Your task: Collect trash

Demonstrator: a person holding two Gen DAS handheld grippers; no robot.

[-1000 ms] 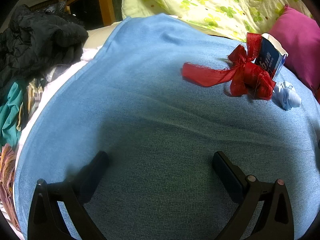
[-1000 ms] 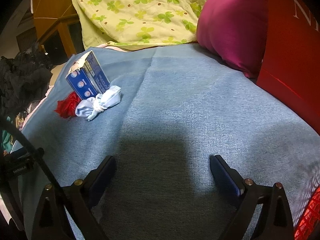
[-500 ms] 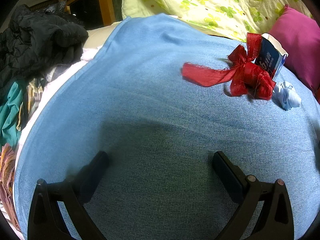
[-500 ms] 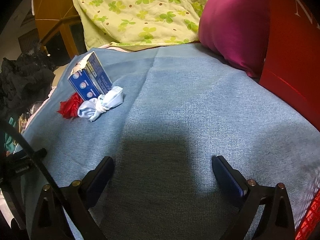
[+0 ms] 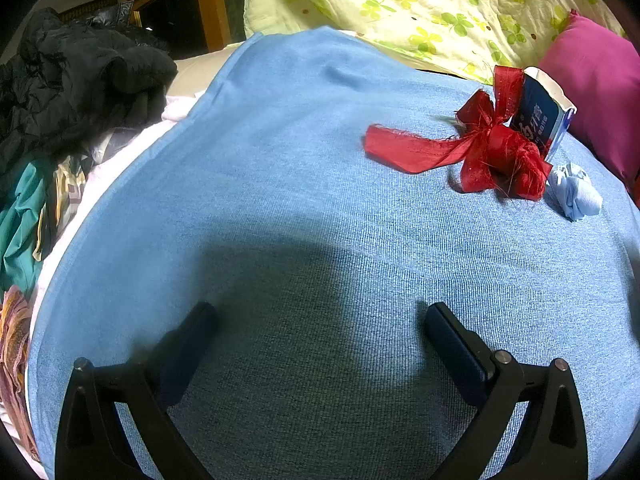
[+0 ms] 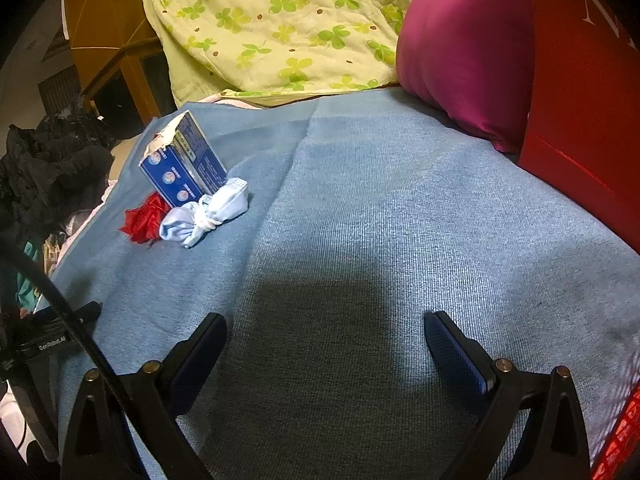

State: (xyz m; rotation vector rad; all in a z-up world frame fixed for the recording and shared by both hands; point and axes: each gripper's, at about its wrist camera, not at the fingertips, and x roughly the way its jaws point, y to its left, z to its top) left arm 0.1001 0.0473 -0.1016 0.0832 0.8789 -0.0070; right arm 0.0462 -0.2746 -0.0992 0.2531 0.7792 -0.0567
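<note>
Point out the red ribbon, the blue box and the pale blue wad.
Red ribbon [image 5: 496, 152], left wrist view, on its knot.
Blue box [image 6: 188, 170], right wrist view, on its printed side.
Pale blue wad [image 6: 200, 222], right wrist view, near its tied middle.

1. The left wrist view sits low and close over the blue blanket [image 5: 280, 200], looking forward along the left gripper [image 5: 320, 344] toward the far quilt [image 5: 420, 12].
2. The right wrist view sits equally low over the blanket [image 6: 400, 220], facing the same far end along the right gripper [image 6: 324, 348].
3. Both views share the blue box [image 5: 540, 120] [image 6: 182, 168], red ribbon [image 5: 472, 148] [image 6: 144, 218], pale wad [image 5: 576, 194] [image 6: 204, 216] and magenta pillow [image 5: 600, 92] [image 6: 460, 52].
</note>
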